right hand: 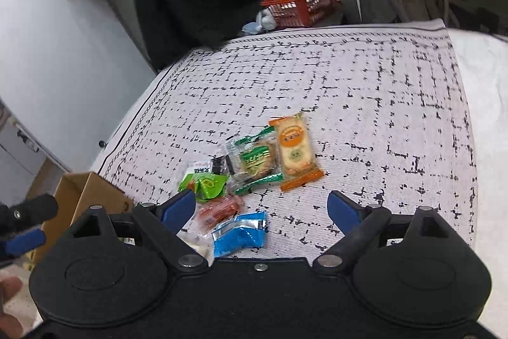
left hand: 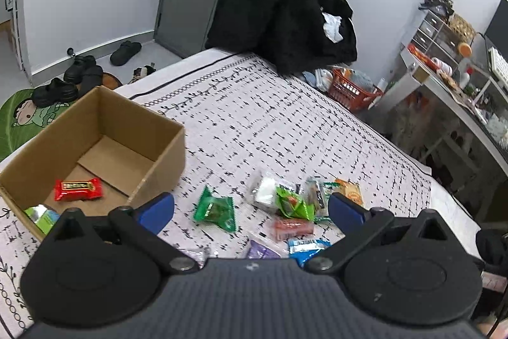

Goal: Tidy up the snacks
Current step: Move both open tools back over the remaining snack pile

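left wrist view: the left gripper [left hand: 250,208] is hovering with fingers wide apart, holding nothing. beyond its left fingertip the cardboard box [left hand: 165,148] is sitting open, holding a red snack bar [left hand: 78,188] and a green-silver packet [left hand: 41,216]. the sorting appears barely begun. between and ahead of the fingertips the loose snack pile [left hand: 285,205] is lying on the patterned cloth [left hand: 285,116], a green packet [left hand: 216,208] nearest the box.

right wrist view: the right gripper [right hand: 261,212] is also hanging empty, fingers spread. a blue packet [right hand: 239,232] is lying between the fingertips, an orange cracker pack [right hand: 295,148] farther ahead; the box corner [right hand: 85,193] is showing outside the left fingertip.
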The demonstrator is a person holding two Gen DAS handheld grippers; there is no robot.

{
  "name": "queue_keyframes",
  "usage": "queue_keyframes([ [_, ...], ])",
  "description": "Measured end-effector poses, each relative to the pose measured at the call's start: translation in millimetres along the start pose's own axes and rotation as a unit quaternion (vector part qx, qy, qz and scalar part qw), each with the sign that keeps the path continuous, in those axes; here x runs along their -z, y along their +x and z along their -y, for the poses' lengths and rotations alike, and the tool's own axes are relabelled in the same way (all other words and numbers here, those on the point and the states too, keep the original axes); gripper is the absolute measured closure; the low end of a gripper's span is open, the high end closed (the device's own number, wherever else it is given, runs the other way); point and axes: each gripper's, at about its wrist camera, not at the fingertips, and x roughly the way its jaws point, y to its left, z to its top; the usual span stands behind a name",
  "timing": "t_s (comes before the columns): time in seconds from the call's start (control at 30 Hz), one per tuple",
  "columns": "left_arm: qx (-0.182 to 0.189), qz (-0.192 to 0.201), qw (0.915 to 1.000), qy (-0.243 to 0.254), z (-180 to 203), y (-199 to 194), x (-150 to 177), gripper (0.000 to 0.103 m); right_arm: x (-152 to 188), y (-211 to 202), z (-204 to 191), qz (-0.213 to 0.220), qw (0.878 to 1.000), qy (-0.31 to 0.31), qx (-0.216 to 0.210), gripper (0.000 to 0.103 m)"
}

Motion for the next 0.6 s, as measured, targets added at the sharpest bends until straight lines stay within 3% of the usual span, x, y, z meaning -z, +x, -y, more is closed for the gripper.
queue_keyframes([
  [0.27,-0.016,-0.028,0.9994,0.01,13.9,21.9,13.6,0.002,0.5,12.6,13.8,-0.022,0.999,0.023,-0.013,0.025],
  [0.6,-0.037,-0.073,0.996,0.037,27.1,56.3,36.5,0.007,0.6,25.9,25.4,-0.046,0.998,0.039,-0.032,0.031],
])
